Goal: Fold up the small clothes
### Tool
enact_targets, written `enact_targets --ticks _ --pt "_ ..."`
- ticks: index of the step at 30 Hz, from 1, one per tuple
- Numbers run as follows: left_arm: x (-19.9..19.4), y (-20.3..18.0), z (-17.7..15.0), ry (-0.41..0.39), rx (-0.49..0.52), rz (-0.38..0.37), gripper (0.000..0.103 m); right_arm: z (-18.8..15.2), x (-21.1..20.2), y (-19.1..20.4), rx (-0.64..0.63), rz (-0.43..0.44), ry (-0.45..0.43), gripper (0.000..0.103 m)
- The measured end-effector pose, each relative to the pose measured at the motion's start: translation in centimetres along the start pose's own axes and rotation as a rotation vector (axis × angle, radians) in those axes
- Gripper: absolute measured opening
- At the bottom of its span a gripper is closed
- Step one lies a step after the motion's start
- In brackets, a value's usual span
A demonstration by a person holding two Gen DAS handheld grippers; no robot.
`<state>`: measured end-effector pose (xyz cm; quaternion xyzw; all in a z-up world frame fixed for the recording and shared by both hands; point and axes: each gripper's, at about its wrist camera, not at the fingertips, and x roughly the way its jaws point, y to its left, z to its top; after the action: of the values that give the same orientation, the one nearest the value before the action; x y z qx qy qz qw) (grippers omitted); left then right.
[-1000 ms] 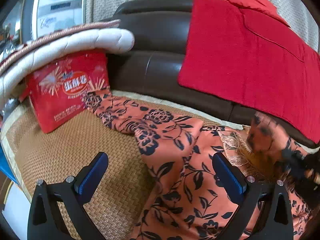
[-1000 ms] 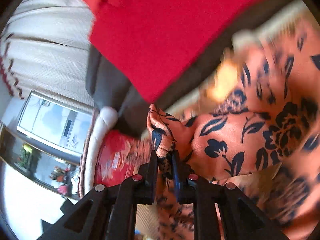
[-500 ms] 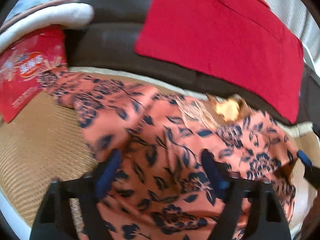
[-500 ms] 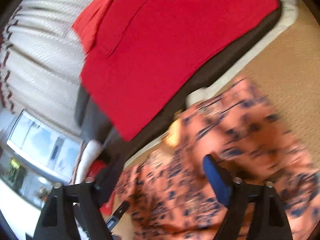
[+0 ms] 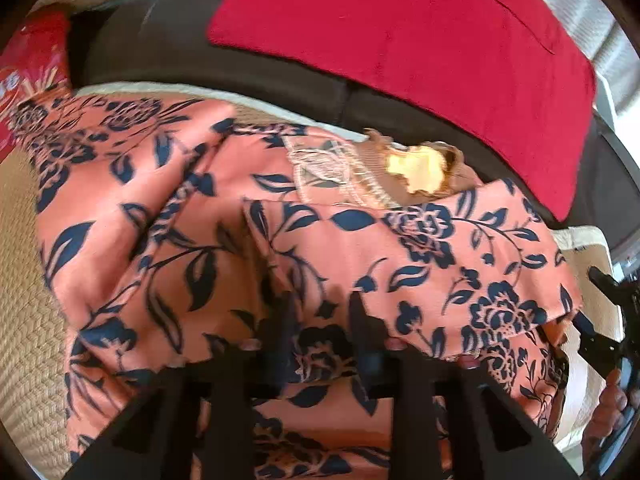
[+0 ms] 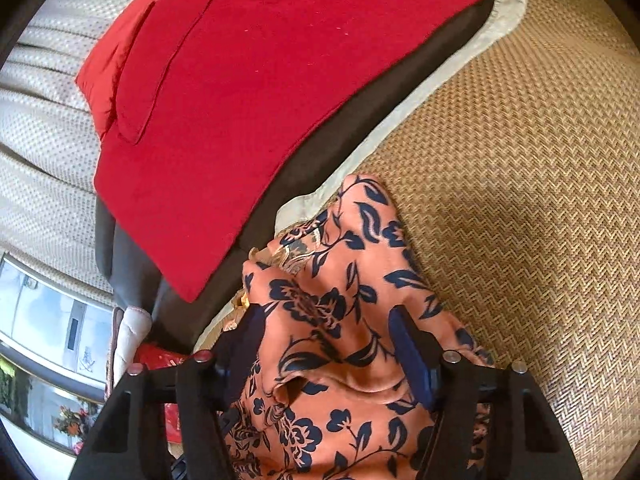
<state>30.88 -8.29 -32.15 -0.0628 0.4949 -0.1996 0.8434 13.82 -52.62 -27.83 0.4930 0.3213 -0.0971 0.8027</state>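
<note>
I count one garment [image 5: 304, 240], orange with dark flowers, lying spread on one woven mat [image 5: 24, 340], and one red cloth [image 5: 420, 40] draped over the dark sofa back [image 5: 180, 40] behind it. My left gripper [image 5: 320, 320] has just been closing and now pinches a fold of the garment between its fingers. My right gripper [image 6: 328, 344] has its jaws spread, narrowing a little after opening, with the garment's edge bunched between them; I cannot tell whether the pads press it. Only the left view shows the red packet [image 5: 28, 64] at far left and my right hand [image 5: 612, 400] at the edge. Only the right view shows the window [image 6: 48, 340] and bare mat to the right.
</note>
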Motion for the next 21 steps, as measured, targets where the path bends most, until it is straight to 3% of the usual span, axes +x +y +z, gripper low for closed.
enact_targets --ticks 3,7,9,11,14,17,21 --pt "0.5 -0.7 -0.1 0.012 0.008 -0.048 0.006 0.3 0.5 -1.1 0.048 0.033 0.035 0.051" --pt "0.9 -0.9 -0.1 0.046 0.010 -0.024 0.007 -0.1 1.8 -1.3 0.045 0.012 0.075 0.050" --pt "0.9 -0.6 -0.1 0.052 -0.005 -0.012 0.024 -0.3 2.4 -0.9 0.027 0.006 0.092 0.050" --pt "0.8 0.2 -0.1 0.046 -0.045 -0.025 0.035 -0.6 3.0 -0.5 0.011 -0.008 0.106 0.050" --pt "0.9 0.7 -0.2 0.060 -0.058 -0.078 0.034 -1.1 4.3 -0.2 0.002 -0.045 0.133 0.050" --pt "1.3 0.6 -0.2 0.074 -0.048 -0.110 0.000 -1.4 4.8 0.3 -0.015 -0.068 0.128 0.051" --pt "0.1 0.1 0.0 -0.003 -0.008 -0.098 0.000 -1.5 5.2 0.5 -0.014 -0.077 0.125 0.050"
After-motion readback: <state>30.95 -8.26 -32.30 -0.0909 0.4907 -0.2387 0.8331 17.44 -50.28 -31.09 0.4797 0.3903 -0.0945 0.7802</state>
